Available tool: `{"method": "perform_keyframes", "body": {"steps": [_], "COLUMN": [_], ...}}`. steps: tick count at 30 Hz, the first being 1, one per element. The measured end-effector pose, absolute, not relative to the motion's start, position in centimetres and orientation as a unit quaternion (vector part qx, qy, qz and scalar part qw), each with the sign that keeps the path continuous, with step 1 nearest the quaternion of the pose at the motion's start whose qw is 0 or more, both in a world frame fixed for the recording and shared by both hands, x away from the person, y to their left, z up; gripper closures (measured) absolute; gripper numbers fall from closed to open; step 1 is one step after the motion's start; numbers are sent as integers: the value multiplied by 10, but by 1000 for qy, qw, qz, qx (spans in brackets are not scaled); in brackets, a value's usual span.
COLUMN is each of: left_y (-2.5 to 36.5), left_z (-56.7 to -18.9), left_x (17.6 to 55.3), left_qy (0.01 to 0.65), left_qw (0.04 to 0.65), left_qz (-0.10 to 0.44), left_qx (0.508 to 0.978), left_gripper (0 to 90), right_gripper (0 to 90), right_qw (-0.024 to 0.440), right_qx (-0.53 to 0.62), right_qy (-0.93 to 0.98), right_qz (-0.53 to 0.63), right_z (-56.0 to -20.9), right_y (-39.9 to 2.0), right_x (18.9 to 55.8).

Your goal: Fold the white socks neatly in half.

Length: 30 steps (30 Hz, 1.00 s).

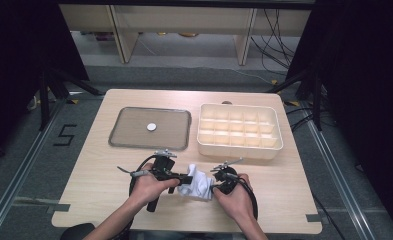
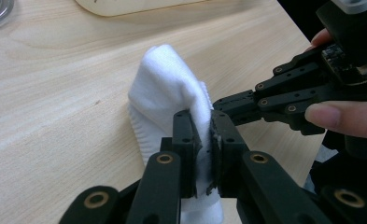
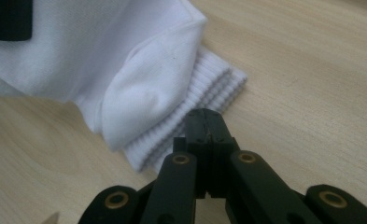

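high view – sock: white sock (image 1: 196, 183) bunched at the near edge of the table (image 1: 94, 185), strung between the two grippers.
high view – left gripper: left gripper (image 1: 184, 178) comes in from the left, tips at the sock's left end.
high view – right gripper: right gripper (image 1: 215, 188) at the sock's right end, hand wrapped round it.
high view – rest: flat grey tray (image 1: 129, 131) with a small white disc (image 1: 151, 127) on it, and a cream divided box (image 1: 236, 148), both farther back, well apart from the sock.
left gripper view – grip: left gripper (image 2: 204, 144) clenched on a fold of sock (image 2: 165, 88); cloth squeezed between the pads, the rest rising beyond the tips.
left gripper view – other hand: right gripper (image 2: 221, 105) reaches in from the right, tips against the sock's side.
right gripper view – grip: right gripper (image 3: 204, 128) jaws pressed together at the ribbed cuff (image 3: 204, 95); can't tell if any cloth is pinched between the tips.
right gripper view – sock: folded layers of sock (image 3: 139, 84) lying on the wood just ahead.
step, my read: folding or rolling the sock.
doing it well: keep the left pinch firm, check the right really has the cuff, move both hands together so layers stay aligned, keep it low over the table.
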State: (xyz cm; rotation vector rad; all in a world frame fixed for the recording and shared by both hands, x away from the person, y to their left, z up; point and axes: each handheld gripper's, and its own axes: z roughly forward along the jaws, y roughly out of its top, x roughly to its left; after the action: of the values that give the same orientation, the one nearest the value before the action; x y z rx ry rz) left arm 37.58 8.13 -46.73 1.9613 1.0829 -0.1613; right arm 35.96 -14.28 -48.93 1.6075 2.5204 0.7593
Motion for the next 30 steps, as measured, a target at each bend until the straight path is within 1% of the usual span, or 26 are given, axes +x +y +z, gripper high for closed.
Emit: {"method": "perform_keyframes", "body": {"steps": [1,2,7,14,16,17,18,19,22,23,29,30], "left_y": [81,81,81,80,79,79,79,79,78,77,74,74], "left_z": [-467,-466,-466,-466,-465,-465,-465,-465,-465,-465,-465,-465], "left_x": [376,376,376,377,377,377,378,378,377,377,377,377], "left_qy": [435,436,430,429,431,429,425,426,425,428,422,420], "left_qw": [429,428,429,426,422,422,424,424,423,424,422,422], "left_qz": [-62,-61,-62,-59,-50,-50,-58,-57,-54,-51,-50,-51], "left_qx": [789,790,792,794,796,797,798,797,798,797,801,802], "left_gripper": [815,815,815,814,814,815,814,814,814,814,814,814], "right_gripper": [900,900,900,900,900,900,900,900,900,900,900,900], "right_qw": [29,39,28,29,28,25,32,21,25,12,19,14], "right_qx": [521,517,520,517,517,517,515,504,513,523,527,519], "right_qy": [817,821,817,819,818,818,821,824,819,813,811,815], "right_qz": [245,240,248,249,250,252,246,257,256,255,252,257], "right_z": [-489,-490,-489,-489,-489,-489,-489,-489,-487,-486,-487,-487], "right_y": [-142,-143,-140,-139,-138,-138,-140,-140,-137,-137,-136,-136], "right_x": [360,361,360,360,360,360,361,361,359,359,359,359]}}
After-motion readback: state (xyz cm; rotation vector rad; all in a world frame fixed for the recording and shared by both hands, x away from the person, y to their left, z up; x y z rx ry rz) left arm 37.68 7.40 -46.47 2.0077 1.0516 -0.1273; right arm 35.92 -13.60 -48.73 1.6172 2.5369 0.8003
